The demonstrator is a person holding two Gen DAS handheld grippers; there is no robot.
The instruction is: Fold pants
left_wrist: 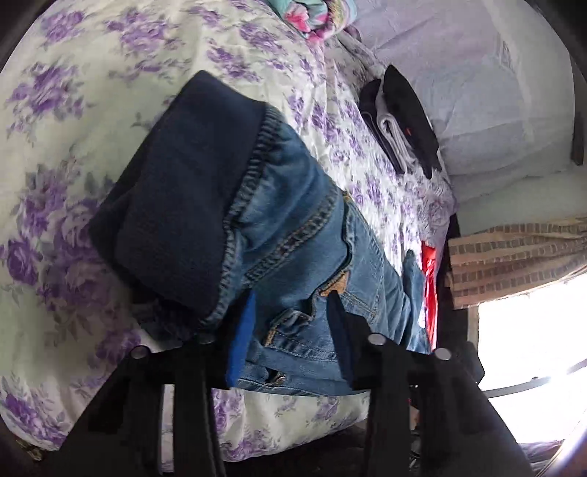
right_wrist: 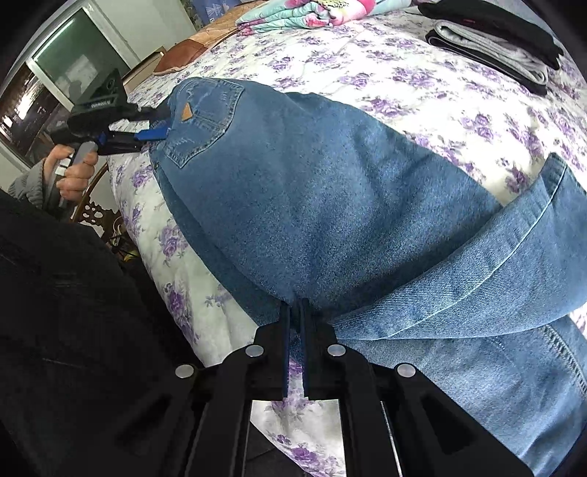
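Note:
Blue jeans (left_wrist: 293,205) lie on the floral bed (left_wrist: 73,91), the dark inner waistband turned up. My left gripper (left_wrist: 291,330) stands open at the near edge, its fingers apart with the denim waist loose between them. In the right wrist view the jeans (right_wrist: 330,190) lie back pocket up, one leg folded across at the right. My right gripper (right_wrist: 295,312) is shut on the near denim edge at the crotch. A hand (right_wrist: 73,168) holds the left gripper (right_wrist: 154,128) at the waist by the pocket.
A stack of folded dark and grey clothes (left_wrist: 400,121) (right_wrist: 491,47) sits further back on the bed. A colourful folded blanket (right_wrist: 293,14) lies at the far edge. A pale pillow (left_wrist: 477,91) and a red item (left_wrist: 429,279) are at the right. A wooden chair (right_wrist: 95,212) stands beside the bed.

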